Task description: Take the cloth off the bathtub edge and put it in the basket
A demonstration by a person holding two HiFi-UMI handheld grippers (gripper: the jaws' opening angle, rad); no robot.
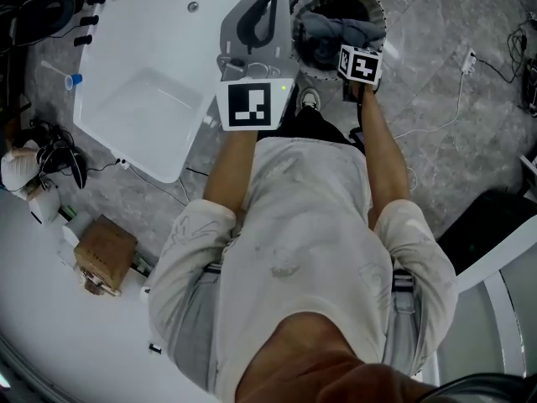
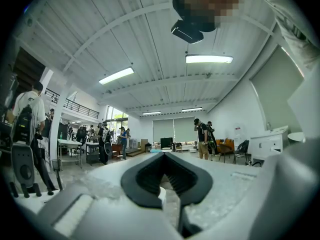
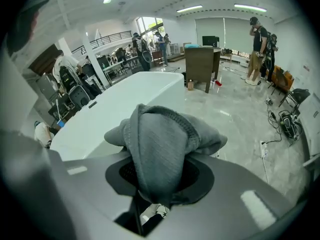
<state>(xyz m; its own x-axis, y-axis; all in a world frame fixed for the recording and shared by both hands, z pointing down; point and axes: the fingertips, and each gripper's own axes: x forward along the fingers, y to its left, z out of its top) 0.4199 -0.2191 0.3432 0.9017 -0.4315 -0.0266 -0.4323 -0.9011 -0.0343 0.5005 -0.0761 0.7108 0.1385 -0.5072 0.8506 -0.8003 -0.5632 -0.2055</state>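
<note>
**Left gripper (image 1: 258, 19) waits while right gripper (image 3: 160, 176) holds the cloth (image 3: 161, 134) at the basket (image 1: 379, 13)**

Your left gripper is just to the left of the basket, tipped up toward the ceiling. Its jaws are pressed together with nothing in them. It looks parked there so it is out of the way of the other hand.

The white bathtub (image 1: 143, 65) is further left of the basket, and the cloth is not on it.

The grey cloth sits at the basket's open top, bunched up and flopped over the jaws. I cannot tell if it touches the inside of the basket yet.

Your right gripper is on your side of the basket, squeezed tight on the middle of the cloth so it cannot slip out. I think the job is nearly done. Keep the cloth over the hole, not the rim, so it falls inside when you let go.
</note>
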